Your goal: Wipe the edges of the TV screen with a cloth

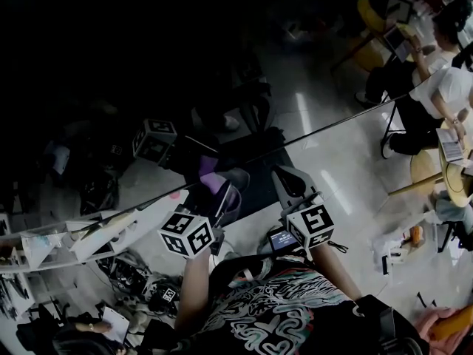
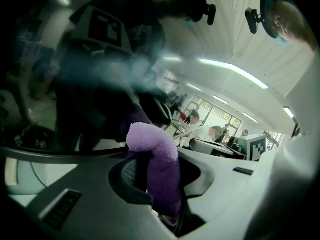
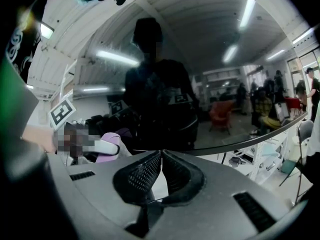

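Note:
The TV screen [image 1: 148, 65] is a dark glossy panel that mirrors the room; its lower edge [image 1: 332, 128] runs diagonally across the head view. My left gripper [image 1: 220, 192] is shut on a purple cloth [image 1: 213, 180], which rests at the screen's edge. In the left gripper view the purple cloth [image 2: 156, 164] bulges up between the jaws of the left gripper [image 2: 159, 170], close against the screen [image 2: 75, 84]. My right gripper [image 1: 290, 180] sits just right of it near the same edge. In its own view the right gripper [image 3: 161, 155] is shut with nothing in it, facing the screen [image 3: 160, 94], and the cloth [image 3: 107, 146] shows at left.
People sit at yellow tables and chairs [image 1: 425, 165] at the far right. A white shelf [image 1: 81, 239] stands at the lower left, with cables and gear [image 1: 140, 279] on the floor beneath. A white table frame [image 3: 260, 159] stands below the screen's edge.

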{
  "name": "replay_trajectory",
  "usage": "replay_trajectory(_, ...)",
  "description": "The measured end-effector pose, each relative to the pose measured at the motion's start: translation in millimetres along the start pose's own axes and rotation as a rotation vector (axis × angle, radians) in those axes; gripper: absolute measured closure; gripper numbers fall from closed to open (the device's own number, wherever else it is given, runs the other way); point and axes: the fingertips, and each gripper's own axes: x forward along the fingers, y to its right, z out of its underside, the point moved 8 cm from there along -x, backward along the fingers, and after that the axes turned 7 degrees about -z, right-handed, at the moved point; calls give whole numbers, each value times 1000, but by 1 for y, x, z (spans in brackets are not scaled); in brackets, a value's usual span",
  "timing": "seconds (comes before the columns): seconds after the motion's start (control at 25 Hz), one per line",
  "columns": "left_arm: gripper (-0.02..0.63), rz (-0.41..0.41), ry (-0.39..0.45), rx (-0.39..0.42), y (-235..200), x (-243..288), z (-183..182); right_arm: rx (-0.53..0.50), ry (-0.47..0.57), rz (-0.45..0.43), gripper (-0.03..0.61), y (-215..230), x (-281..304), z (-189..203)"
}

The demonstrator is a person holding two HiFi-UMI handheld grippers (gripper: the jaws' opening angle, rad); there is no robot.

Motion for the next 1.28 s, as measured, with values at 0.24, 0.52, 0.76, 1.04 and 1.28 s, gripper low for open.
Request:
replay_trajectory(0.24,508,15,2,4,2,3,-3,1,5,19,548,3,-6,0)
replay_trajectory(0.52,508,21,0,3,18,18,-4,7,21,35,548,20,-23,-1)
replay_trajectory(0.76,508,20,8,-9,19,20,-4,1,21,50,548,25,-31,-2)
replay_trajectory(1.04,508,35,9,-26,19,21,-4,3,34,67,548,23,-39,-3)
replay_trajectory(1.28,508,34,9,-6,22,21,-5,7,29,84,548,21,-51,0)
